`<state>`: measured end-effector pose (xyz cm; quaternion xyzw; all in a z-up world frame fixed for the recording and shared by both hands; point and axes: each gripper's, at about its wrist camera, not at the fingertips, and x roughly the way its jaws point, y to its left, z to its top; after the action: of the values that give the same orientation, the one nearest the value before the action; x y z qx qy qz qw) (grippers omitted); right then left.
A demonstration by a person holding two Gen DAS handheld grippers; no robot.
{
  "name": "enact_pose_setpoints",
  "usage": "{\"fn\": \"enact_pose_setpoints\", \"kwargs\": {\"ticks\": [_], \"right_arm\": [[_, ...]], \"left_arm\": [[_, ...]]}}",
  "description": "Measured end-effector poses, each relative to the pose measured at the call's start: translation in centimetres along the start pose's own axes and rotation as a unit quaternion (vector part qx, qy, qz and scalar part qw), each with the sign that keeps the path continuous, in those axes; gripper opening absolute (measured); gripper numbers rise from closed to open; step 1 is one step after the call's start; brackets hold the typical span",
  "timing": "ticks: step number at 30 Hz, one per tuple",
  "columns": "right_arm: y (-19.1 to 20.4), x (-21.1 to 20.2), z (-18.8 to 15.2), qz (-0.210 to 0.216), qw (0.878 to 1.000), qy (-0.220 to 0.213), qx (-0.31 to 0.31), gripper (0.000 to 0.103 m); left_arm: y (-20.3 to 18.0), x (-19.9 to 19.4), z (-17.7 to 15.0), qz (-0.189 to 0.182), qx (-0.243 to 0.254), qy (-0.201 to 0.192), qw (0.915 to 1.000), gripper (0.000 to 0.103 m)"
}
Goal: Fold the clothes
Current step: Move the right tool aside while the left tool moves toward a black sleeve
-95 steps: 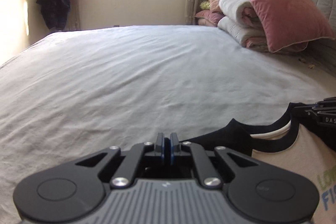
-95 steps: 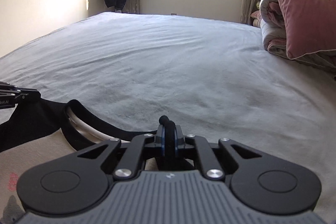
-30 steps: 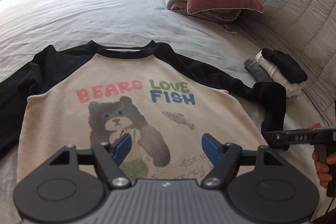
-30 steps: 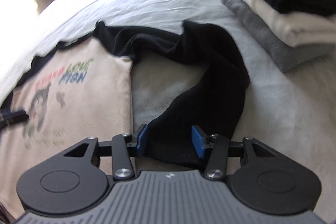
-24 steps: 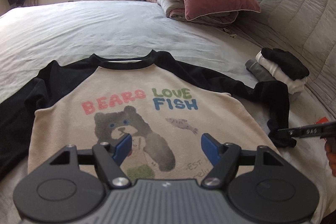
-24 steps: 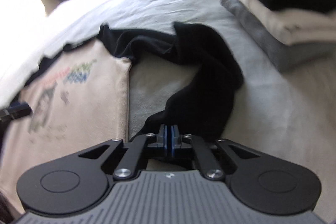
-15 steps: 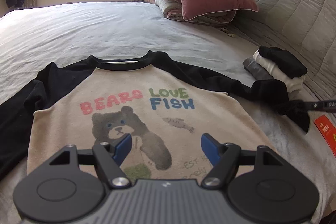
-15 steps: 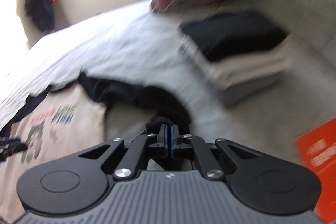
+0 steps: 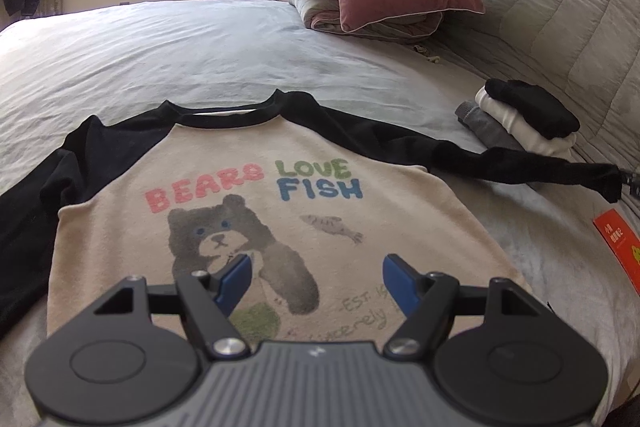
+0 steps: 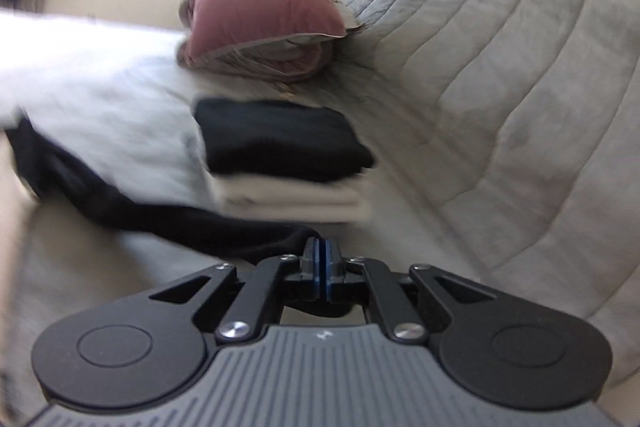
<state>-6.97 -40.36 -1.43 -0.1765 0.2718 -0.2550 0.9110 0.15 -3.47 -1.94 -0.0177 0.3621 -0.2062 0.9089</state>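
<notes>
Left wrist view: raglan shirt point(image 9: 256, 195) flat on bed point(image 9: 200, 39), print up, collar away. Soft, light, limp fabric; likely best taken at cuff, hem or shoulder seam, not mid-panel. Left gripper point(image 9: 316, 281) hovers over lower hem, fingers point(image 9: 234, 277) apart, nothing between. Right sleeve point(image 9: 500, 163) stretched taut toward folded stack point(image 9: 524, 119).

Right wrist view: blurred. Right gripper point(image 10: 322, 267) clamped on sleeve cuff point(image 10: 280, 247), fingers together on black cloth. Sleeve runs left from fingers; stack just beyond.
</notes>
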Motion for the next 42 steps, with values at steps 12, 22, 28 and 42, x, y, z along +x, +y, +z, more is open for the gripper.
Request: {"fn": "enact_pose_setpoints", "kwargs": {"ticks": [12, 22, 28, 42], "right_arm": [[-2.5, 2.3, -4.4, 0.139, 0.984, 0.111, -0.002, 0.005], [-17.1, 4.6, -6.2, 0.234, 0.888, 0.105, 0.383, 0.013], [-16.2, 6.9, -7.6, 0.227, 0.892, 0.148, 0.362, 0.014], [-12.2, 9.2, -4.8, 0.254, 0.915, 0.150, 0.276, 0.037]], "left_arm": [[0.4, 0.3, 0.0, -0.005, -0.002, 0.015, 0.9999, 0.074], [-3.9, 2.7, 1.5, -0.043, 0.062, 0.029, 0.9967, 0.070], [-9.7, 6.8, 3.9, -0.059, 0.123, 0.034, 0.9901, 0.070], [-20.5, 17.6, 9.6, -0.030, 0.213, 0.007, 0.9765, 0.072]]}}
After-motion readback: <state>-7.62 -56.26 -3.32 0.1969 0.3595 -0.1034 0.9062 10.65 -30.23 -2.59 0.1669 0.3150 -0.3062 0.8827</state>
